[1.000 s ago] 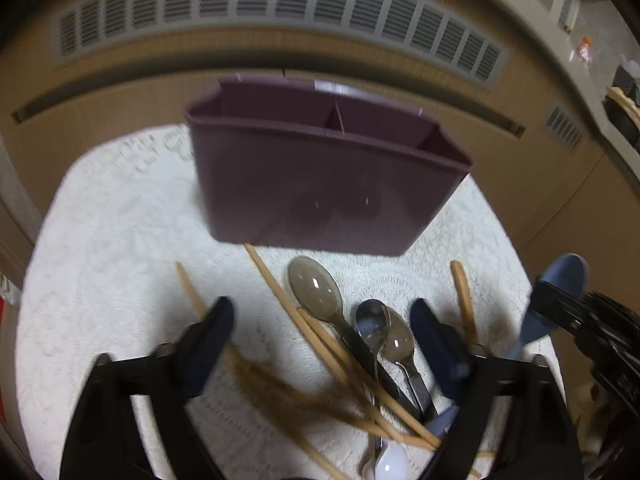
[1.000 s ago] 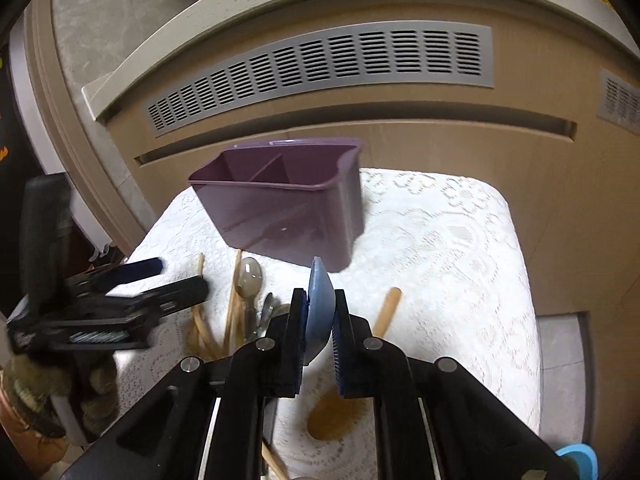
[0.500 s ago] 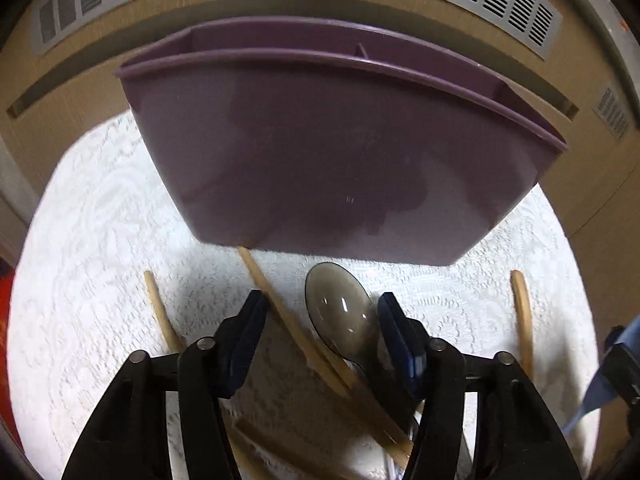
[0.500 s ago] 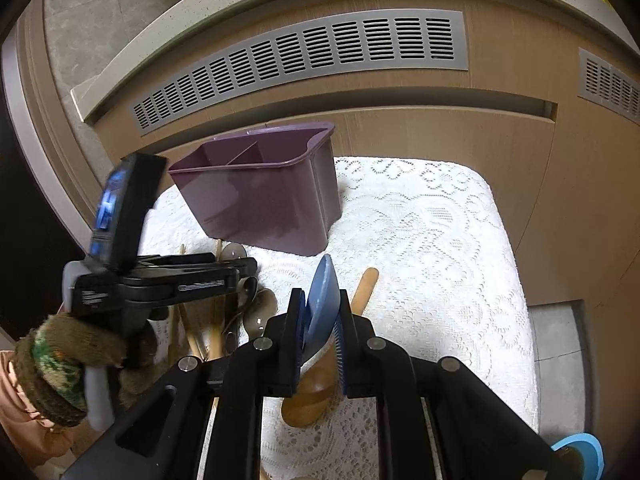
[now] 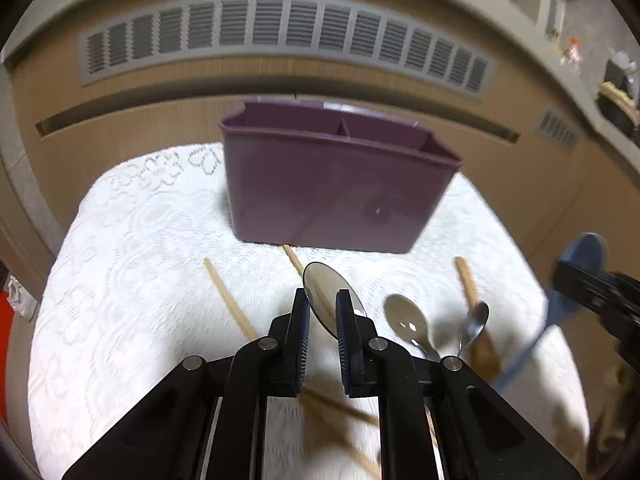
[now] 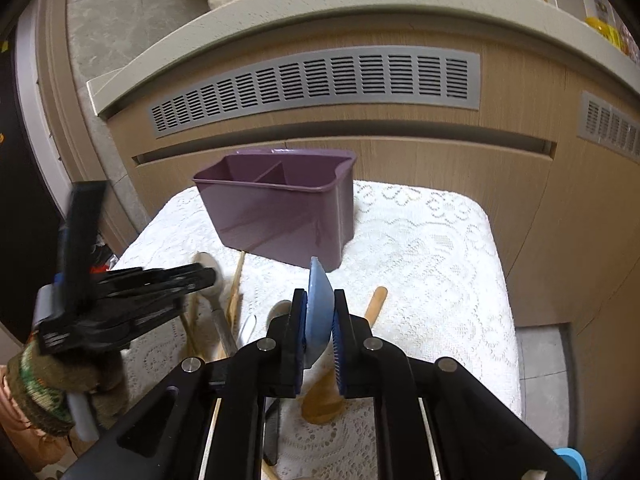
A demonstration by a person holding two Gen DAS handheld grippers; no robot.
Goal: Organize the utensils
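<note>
A purple divided caddy (image 5: 332,192) stands on the white lace cloth (image 5: 140,260). My left gripper (image 5: 322,308) is closing its jaws on the bowl of a large metal spoon (image 5: 324,280), which sits pinched between the pads, clear of the cloth. The right wrist view shows that left gripper (image 6: 204,276) at the left, in front of the caddy (image 6: 276,216). My right gripper (image 6: 320,308) is shut on a blue spoon (image 6: 320,292), held upright. Two smaller metal spoons (image 5: 408,320), a wooden spoon (image 5: 468,284) and chopsticks (image 5: 228,300) lie on the cloth.
A wooden cabinet front with a grey vent grille (image 6: 316,80) rises right behind the table. The cloth's right edge drops to a tiled floor (image 6: 540,356). A knitted sleeve (image 6: 36,384) holds the left gripper. Bare cloth lies right of the caddy (image 6: 420,240).
The left gripper went in close to the caddy, shut on the large metal spoon, then drew back with it. The right gripper kept the blue spoon and barely moved.
</note>
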